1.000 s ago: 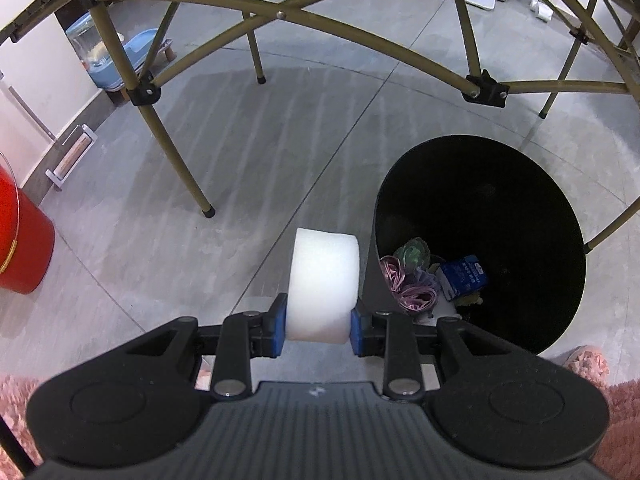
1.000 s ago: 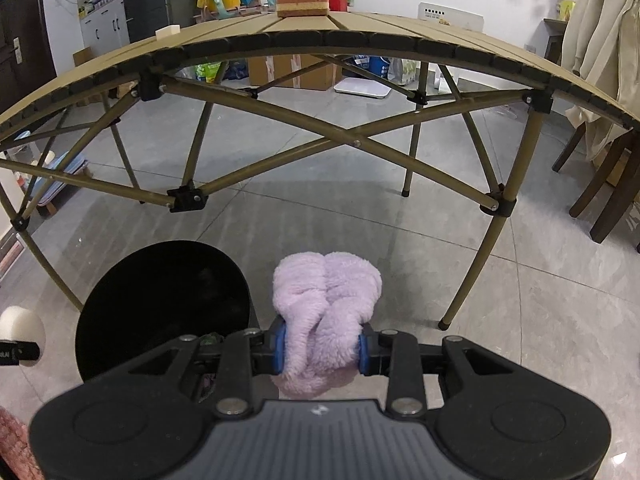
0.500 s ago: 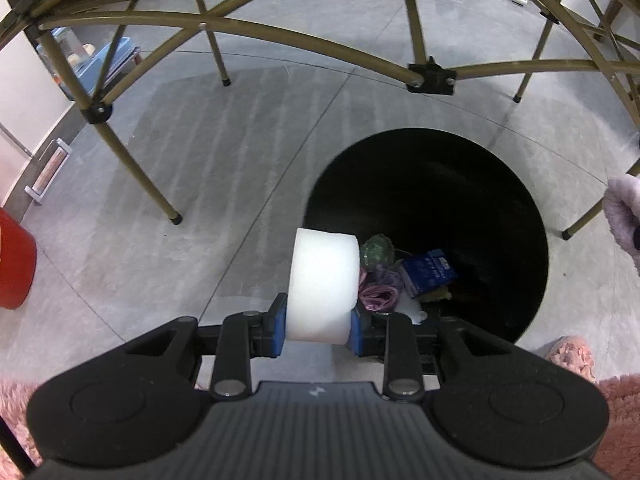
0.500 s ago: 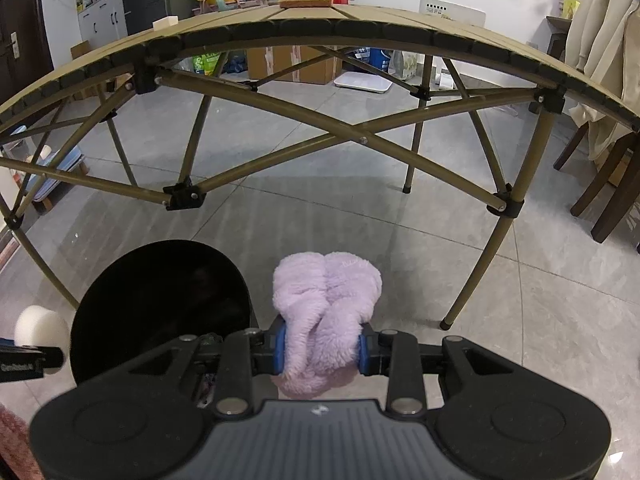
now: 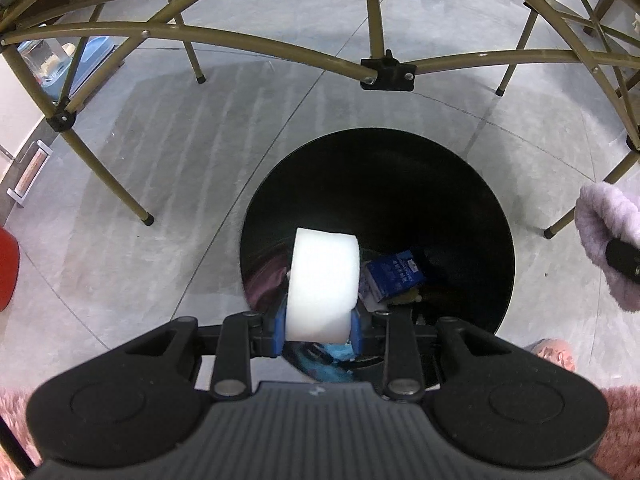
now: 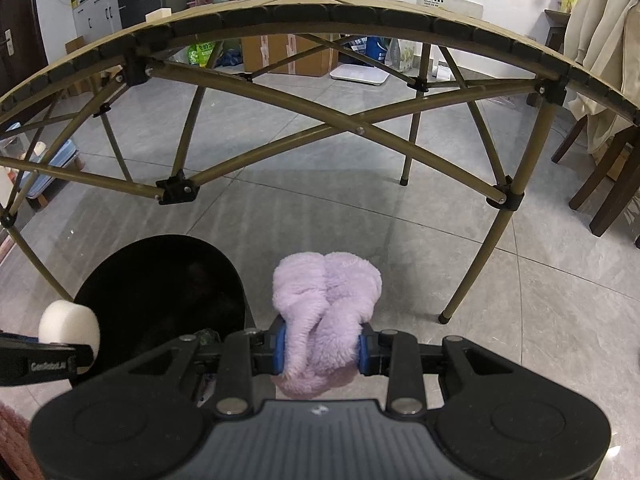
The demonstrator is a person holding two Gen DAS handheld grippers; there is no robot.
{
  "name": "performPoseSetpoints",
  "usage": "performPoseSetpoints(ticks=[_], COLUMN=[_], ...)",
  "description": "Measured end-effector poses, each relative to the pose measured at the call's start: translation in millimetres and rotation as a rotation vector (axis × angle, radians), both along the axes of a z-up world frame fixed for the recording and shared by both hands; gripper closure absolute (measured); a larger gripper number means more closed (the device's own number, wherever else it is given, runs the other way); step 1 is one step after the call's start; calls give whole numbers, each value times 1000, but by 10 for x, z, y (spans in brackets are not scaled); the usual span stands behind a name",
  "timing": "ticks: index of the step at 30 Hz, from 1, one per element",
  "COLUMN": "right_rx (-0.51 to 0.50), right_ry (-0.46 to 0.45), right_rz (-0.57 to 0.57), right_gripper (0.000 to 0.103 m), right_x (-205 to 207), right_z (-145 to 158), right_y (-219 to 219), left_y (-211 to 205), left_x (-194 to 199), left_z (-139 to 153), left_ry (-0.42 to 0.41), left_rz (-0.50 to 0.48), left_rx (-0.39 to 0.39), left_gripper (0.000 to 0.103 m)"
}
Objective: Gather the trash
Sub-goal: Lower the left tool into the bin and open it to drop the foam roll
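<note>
My left gripper (image 5: 319,330) is shut on a white foam puck (image 5: 323,283), held on edge over the left part of the black bin's mouth (image 5: 472,184). Inside the bin lie a blue packet (image 5: 394,276), pink straps and other scraps. My right gripper (image 6: 321,346) is shut on a fluffy lilac cloth (image 6: 326,300), held above the floor just right of the black bin (image 6: 160,272). The lilac cloth (image 5: 604,232) also shows at the right edge of the left wrist view, and the puck (image 6: 68,324) at the left edge of the right wrist view.
A folding table with olive metal legs (image 6: 476,256) and crossbars (image 5: 384,74) arches over the grey tiled floor behind the bin. A red bucket (image 5: 8,268) sits at far left, dark wooden chairs (image 6: 612,184) at far right, boxes and bags against the back wall.
My left gripper has carried the puck to the right, from beside the bin to over its opening. The right gripper and its cloth have stayed put.
</note>
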State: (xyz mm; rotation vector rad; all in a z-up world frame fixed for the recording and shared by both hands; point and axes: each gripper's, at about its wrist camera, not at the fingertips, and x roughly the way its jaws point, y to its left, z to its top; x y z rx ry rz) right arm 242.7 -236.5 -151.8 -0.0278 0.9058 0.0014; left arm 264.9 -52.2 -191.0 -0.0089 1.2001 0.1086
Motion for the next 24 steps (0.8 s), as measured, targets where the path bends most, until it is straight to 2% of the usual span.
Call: performPoseSetpoints(ticks=[24], right_rx=[-36], right_ry=[23], right_rz=[-34], right_gripper=[72], right_x=[37], right_z=[-84], right_y=[-32], left_y=[-408], left_x=[176], left_z=[-175], left_ry=[41], left_rz=[-23], left_rx=[-34], left_gripper=[73])
